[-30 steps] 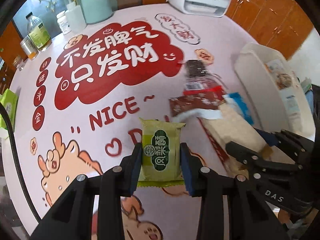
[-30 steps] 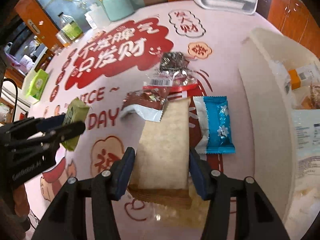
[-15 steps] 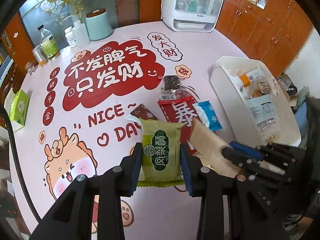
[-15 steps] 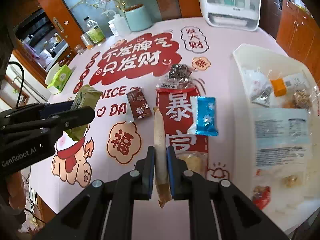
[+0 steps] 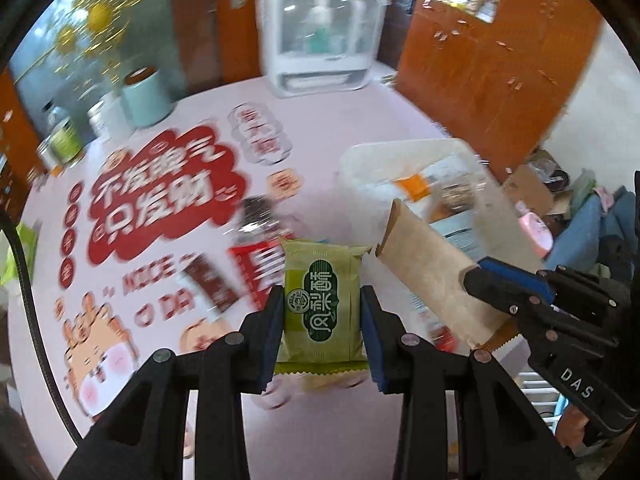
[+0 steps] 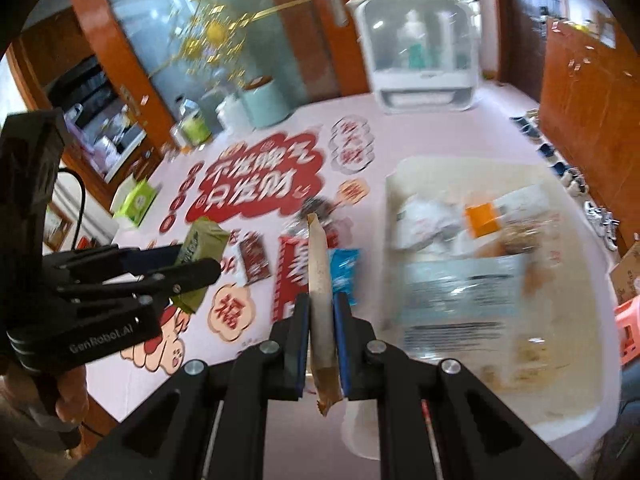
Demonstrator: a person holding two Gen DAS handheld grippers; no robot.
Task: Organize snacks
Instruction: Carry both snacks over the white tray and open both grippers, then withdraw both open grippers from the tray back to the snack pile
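Note:
My left gripper (image 5: 322, 312) is shut on a green pastry packet (image 5: 322, 300) and holds it in the air above the pink table. It also shows in the right wrist view (image 6: 200, 250) at the left. My right gripper (image 6: 321, 312) is shut on a flat beige snack packet (image 6: 320, 280), held edge-up; in the left wrist view the beige packet (image 5: 428, 268) is at the right. A white bin (image 6: 588, 412) with several packets inside stands to the right. A blue packet (image 6: 344, 270), a dark red packet (image 6: 254, 258) and a clear-and-dark packet (image 6: 316, 210) lie on the table.
A white appliance (image 6: 420, 48) stands at the table's far edge. A mint canister (image 6: 264, 104), bottles (image 6: 192, 124) and a green tissue box (image 6: 138, 200) are at the far left. Wooden cabinets (image 5: 492, 80) stand at the right.
Both grippers have risen with their packets and tilted up, so the table looks farther below. The view has swung toward the white bin; the frames are motion-blurred.

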